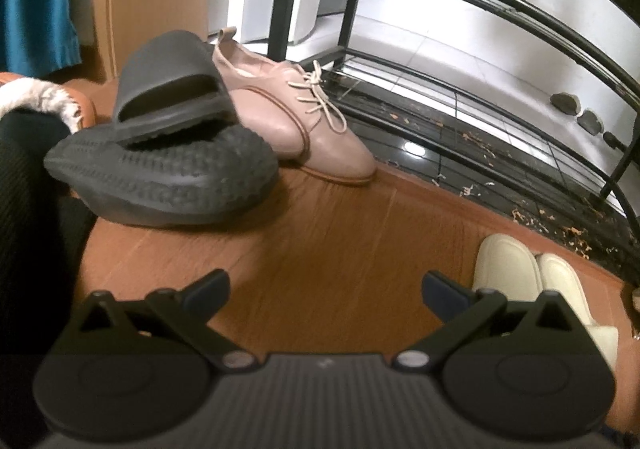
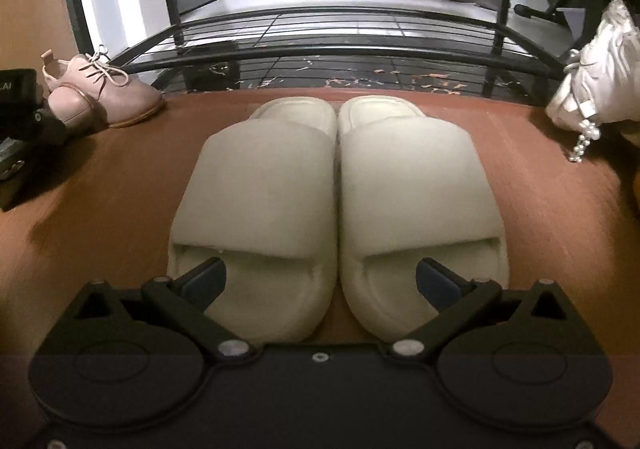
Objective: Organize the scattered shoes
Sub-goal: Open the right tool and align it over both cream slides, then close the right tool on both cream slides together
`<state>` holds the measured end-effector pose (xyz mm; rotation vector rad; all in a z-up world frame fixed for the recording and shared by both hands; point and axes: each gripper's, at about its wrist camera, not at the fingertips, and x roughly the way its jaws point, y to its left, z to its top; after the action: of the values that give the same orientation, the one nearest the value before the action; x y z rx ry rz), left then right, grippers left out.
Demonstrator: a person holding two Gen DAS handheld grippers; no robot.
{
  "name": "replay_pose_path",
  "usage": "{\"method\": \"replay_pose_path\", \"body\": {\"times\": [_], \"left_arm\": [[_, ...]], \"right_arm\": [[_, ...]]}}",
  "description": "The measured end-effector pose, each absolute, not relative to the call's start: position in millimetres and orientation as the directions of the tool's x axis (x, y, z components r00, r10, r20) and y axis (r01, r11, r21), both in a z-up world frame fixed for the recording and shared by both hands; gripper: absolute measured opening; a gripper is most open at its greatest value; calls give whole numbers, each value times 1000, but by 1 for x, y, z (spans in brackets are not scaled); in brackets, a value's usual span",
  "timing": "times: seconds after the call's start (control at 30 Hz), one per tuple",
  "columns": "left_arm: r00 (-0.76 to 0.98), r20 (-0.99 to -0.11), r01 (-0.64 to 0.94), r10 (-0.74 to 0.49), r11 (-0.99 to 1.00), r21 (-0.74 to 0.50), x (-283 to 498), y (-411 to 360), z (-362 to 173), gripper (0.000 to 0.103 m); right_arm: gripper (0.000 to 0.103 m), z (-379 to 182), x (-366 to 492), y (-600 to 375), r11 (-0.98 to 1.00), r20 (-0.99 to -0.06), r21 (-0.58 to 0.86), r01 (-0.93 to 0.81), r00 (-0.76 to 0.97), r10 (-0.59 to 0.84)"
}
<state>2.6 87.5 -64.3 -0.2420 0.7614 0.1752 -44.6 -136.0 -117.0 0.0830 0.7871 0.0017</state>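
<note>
From the left wrist view, the left hand-held gripper point(image 1: 326, 289) is spread wide and holds nothing; it hangs over bare wooden floor point(image 1: 320, 217). Ahead and to the left lie two black slides: one black slide upside down point(image 1: 160, 173), its ribbed sole up, and a second black slide point(image 1: 168, 89) resting tilted on top of it. Just beside them stand the pink lace-up shoes point(image 1: 296, 117), toes pointing toward the black metal shoe rack point(image 1: 460, 97), whose lowest shelf looks free in this view. At the lower right edge the toes of the cream slides point(image 1: 520, 269) are seen.

From the right wrist view, the right hand-held gripper point(image 2: 320, 281) is also wide and empty. Its fingertips point(image 2: 208, 277) hover over the heel ends of the cream slides point(image 2: 336, 209), one tip above each slide. The two slides lie side by side, touching, toes toward the shoe rack point(image 2: 320, 33). A white bag with pearls point(image 2: 596, 81) is at the right, and the pink shoes point(image 2: 104, 89) at the left.

I judge that the step in hand is to take the cream pair and bring it to the rack. To do it well, the right gripper should go lower and close over the two inner walls together, so both slides lift as one. The foam looks soft, so a gentle squeeze should be enough; a grip too near the heel may let the toes hang down and catch on the rack's front bar.
</note>
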Motion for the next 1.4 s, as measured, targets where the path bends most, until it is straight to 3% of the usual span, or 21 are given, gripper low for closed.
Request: {"method": "replay_pose_path", "body": {"times": [1.2, 1.3, 1.37, 1.4], "left_arm": [[715, -696, -225, 58, 963, -150, 3, 85, -63, 102], [714, -698, -227, 58, 962, -153, 3, 85, -64, 102], [713, -699, -226, 56, 962, -155, 4, 85, -64, 102], [714, -698, -225, 54, 962, -155, 4, 85, -64, 102]], "right_arm": [[103, -124, -25, -139, 999, -684, 22, 35, 729, -11], [89, -123, -24, -140, 999, -670, 21, 41, 742, -17], [71, -122, -24, -141, 999, -659, 27, 45, 752, -17], [68, -120, -23, -142, 999, -656, 36, 38, 755, -5]]}}
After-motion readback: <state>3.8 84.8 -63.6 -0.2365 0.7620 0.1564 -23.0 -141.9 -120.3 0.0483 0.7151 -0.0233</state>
